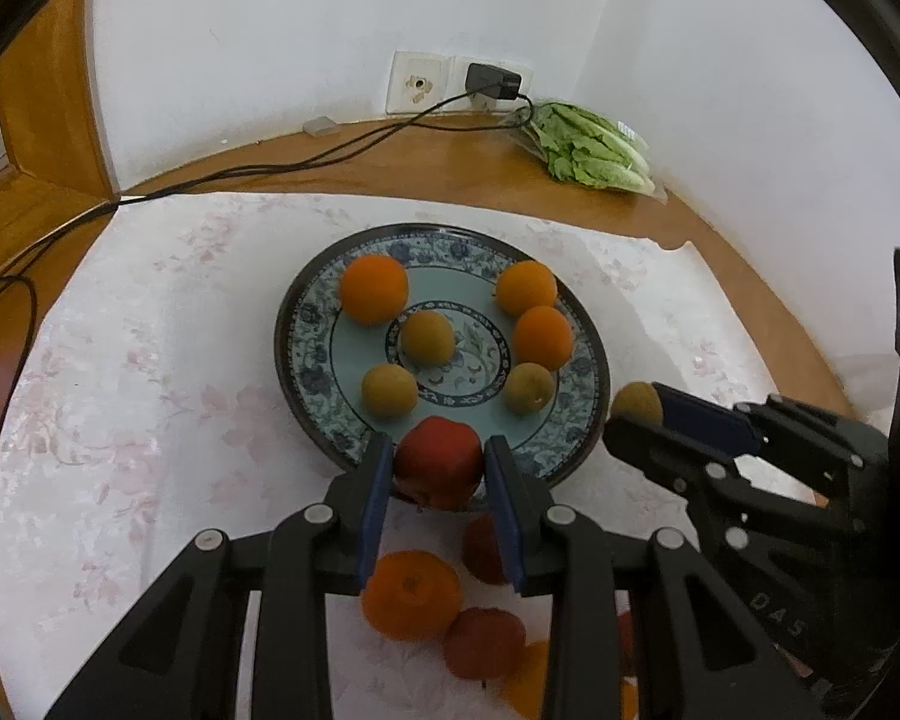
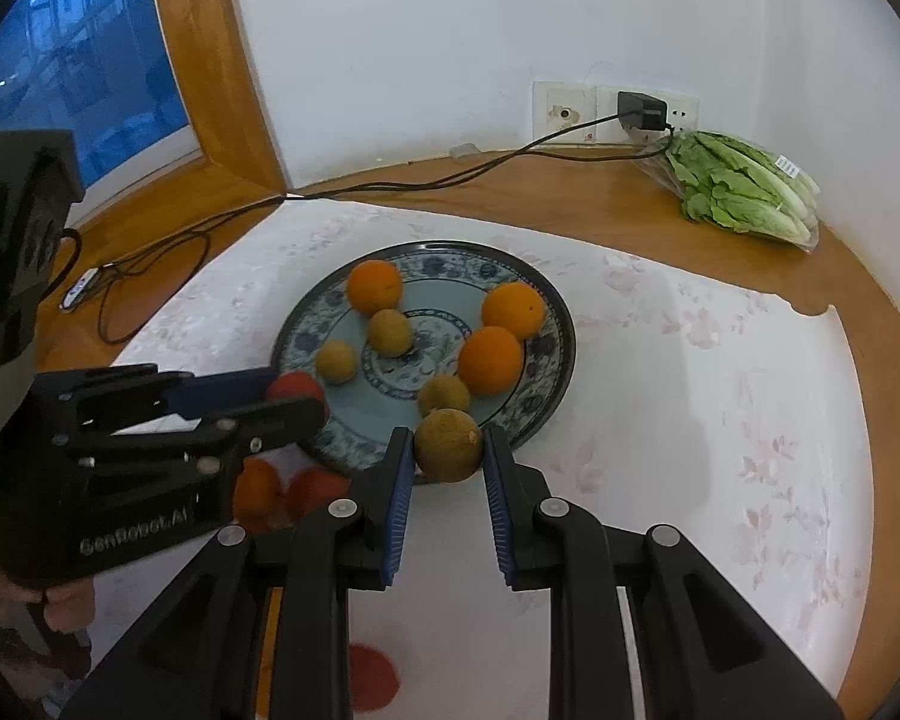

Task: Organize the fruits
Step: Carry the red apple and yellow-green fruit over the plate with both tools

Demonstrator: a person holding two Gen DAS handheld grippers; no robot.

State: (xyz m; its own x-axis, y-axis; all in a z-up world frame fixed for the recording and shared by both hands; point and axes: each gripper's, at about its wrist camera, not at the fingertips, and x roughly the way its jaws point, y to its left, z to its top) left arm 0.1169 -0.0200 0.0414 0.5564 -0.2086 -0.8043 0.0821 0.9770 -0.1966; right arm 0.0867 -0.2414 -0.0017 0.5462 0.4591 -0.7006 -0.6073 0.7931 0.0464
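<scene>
Both grippers loaded, hovering at the plate's near rim.

Left gripper (image 1: 438, 468): blue ribbed fingers (image 1: 373, 504) clamped on a smooth red fruit (image 1: 441, 462) over the near rim. Right gripper (image 2: 448, 450): fingers clamped on a round, matte yellow-green fruit (image 2: 448, 444), also at the near rim. Below the left gripper, loose on the white floral cloth (image 1: 120, 390): a dimpled orange (image 1: 411, 594) and a couple more red fruits (image 1: 483, 642). Next out, the round glazed plate (image 1: 306, 372), blue floral border, carries three oranges and three small yellow-green fruits. Beyond, on the curved wooden table (image 2: 540, 198): a black cable (image 2: 420, 183) and bagged leafy lettuce (image 2: 744, 186) against the white wall, a charger (image 2: 642, 111) plugged into the socket.
</scene>
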